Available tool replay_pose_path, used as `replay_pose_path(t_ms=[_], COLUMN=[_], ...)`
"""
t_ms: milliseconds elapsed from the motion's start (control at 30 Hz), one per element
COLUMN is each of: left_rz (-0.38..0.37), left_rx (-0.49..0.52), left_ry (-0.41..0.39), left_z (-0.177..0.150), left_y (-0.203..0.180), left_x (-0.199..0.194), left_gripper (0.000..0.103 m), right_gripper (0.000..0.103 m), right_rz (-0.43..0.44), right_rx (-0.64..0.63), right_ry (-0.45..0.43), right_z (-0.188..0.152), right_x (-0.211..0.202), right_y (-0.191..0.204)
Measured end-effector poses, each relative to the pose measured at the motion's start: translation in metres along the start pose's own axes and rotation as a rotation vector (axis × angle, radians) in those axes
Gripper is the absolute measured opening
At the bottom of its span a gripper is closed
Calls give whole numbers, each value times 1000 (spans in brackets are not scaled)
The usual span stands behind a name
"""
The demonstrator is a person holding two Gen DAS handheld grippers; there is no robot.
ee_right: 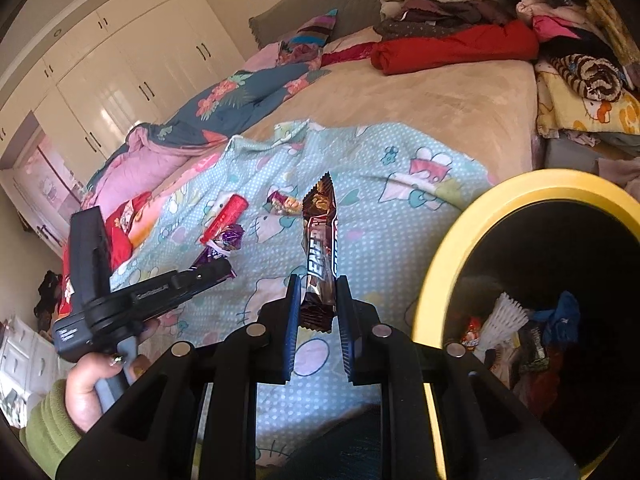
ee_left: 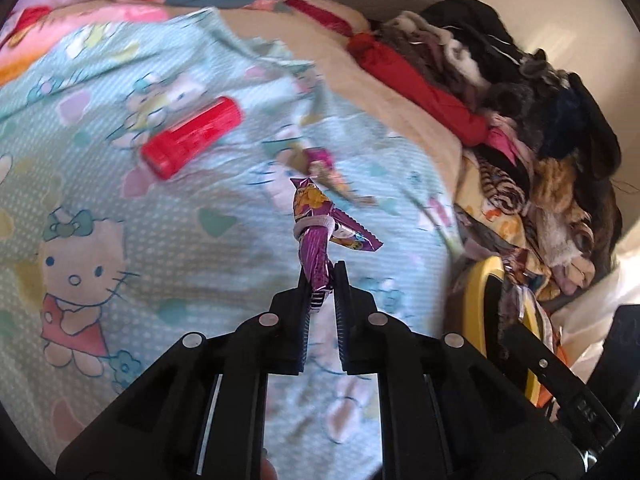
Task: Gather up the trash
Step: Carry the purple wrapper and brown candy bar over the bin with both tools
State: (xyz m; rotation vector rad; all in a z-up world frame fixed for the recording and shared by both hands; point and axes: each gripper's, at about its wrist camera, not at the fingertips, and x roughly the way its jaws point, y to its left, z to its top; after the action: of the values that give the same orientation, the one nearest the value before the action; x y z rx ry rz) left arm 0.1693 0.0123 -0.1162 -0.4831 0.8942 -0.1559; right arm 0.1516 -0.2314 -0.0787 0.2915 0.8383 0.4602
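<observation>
Black ribbed-fingered left tool [ee_left: 324, 280], blue-padded right tool [ee_right: 318, 292], silver round screws, green sleeve [ee_right: 44, 432]

A bedroom in daylight. In the right wrist view a bed [ee_right: 460, 96] with a tan cover fills the middle, and a pale blue cartoon-cat sheet [ee_right: 360, 208] is spread over its near part. At ten o'clock a cream built-in wardrobe [ee_right: 132, 60] with dark handles runs along the wall, glossy doors catching the light. A blue floral quilt [ee_right: 240, 100] with a pink underside is bunched toward the wardrobe side. At one o'clock a heap of folded clothes [ee_right: 480, 12] tops the bed's far edge. A grey headboard [ee_right: 320, 4] stands at twelve o'clock.
</observation>
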Motion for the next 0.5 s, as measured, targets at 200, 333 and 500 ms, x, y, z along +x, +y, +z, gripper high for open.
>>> replay_pose_path(t_ms=[200,333,500], left_rz=[-45,-70,-78], left_rx=[76,129,186], left_ry=[-7,-12,-19], left_z=[-2,-5,-8], left_y=[-36,-59,-78], left_x=[-8,-13,-17], left_gripper=[6,6,6], right_gripper=[18,18,18], right_rz=[-10,-21,-40], right_rx=[14,18,32], right_ry=[-34,-55,-85], right_z=[5,7,10], right_x=[-17,-28,-42], right_y=[-12,-20,-33])
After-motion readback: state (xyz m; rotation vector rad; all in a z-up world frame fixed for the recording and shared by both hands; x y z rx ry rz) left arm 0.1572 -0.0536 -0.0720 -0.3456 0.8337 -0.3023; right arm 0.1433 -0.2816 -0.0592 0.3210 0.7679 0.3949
